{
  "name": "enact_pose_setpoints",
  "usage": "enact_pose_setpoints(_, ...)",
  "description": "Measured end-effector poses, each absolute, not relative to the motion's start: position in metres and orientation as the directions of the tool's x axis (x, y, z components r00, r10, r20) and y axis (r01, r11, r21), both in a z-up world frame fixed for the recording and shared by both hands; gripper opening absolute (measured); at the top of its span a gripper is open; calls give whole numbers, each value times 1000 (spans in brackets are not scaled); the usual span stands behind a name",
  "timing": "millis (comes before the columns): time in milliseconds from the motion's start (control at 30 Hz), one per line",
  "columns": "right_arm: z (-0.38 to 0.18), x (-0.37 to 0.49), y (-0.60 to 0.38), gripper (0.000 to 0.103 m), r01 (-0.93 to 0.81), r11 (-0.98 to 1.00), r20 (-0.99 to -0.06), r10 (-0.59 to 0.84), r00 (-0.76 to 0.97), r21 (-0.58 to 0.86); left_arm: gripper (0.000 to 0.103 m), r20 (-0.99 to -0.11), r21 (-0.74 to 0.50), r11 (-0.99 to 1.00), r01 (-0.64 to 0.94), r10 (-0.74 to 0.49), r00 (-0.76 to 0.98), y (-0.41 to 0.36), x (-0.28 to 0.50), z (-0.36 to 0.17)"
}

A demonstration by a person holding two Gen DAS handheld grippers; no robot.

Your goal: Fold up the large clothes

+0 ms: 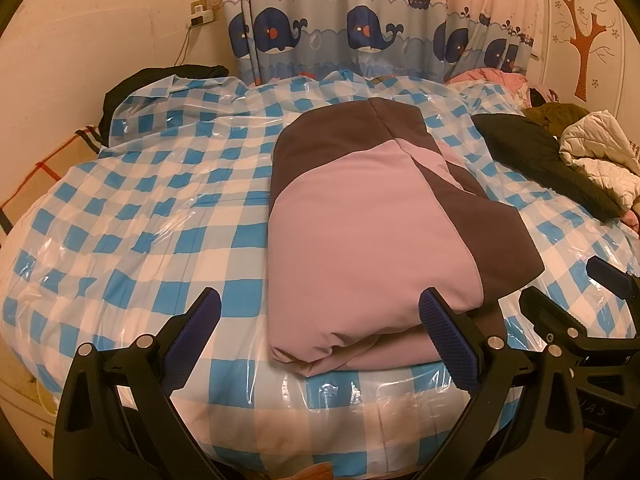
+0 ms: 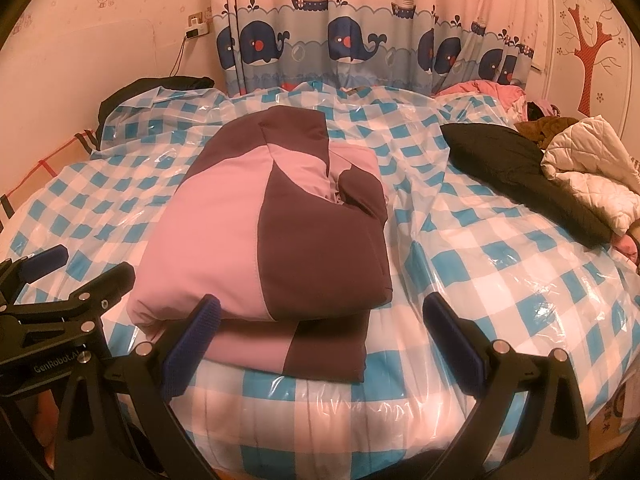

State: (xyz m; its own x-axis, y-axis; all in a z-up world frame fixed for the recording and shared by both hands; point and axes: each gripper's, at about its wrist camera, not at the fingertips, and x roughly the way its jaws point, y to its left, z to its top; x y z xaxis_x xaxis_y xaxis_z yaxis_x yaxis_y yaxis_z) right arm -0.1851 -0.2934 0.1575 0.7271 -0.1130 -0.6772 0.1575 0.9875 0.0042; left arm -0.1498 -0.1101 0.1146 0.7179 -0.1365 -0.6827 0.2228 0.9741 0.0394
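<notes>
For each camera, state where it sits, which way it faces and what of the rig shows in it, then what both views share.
Left wrist: sits on the left gripper at the bed's near edge, facing the whale curtain; its open fingers frame the folded pink-and-brown jacket; the right gripper shows at right.
Right wrist: sits on the right gripper, facing the same way, jacket left of centre; the left gripper shows at left.
Shared: jacket, blue checked plastic cover, curtain, black garment, white quilted coat.
</notes>
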Motion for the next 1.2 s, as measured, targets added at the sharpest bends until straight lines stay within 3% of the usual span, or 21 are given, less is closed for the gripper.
enact_pose_setpoints(1200, 161, -161, -308, 97, 169, 985, -696, -102, 711, 28, 95, -704, 58, 974, 219, -115, 700, -130, -131, 123)
